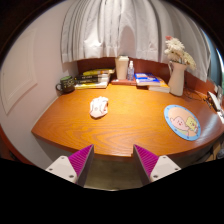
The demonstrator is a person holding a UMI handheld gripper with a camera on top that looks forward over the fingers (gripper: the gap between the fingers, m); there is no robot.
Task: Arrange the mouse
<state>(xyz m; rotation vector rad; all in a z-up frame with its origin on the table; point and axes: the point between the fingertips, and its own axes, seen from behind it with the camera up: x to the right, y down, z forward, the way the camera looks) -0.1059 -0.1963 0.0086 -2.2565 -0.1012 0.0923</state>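
Currently: tongs apart, nothing between the pads | mouse white, on the wooden counter, well beyond the fingers, toward their left | round patterned mat lies right | books, vase along the back.

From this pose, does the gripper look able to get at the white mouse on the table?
Probably yes. The gripper is open, its jaws apart, and the mouse lies beyond them on bare table, with nothing in between.
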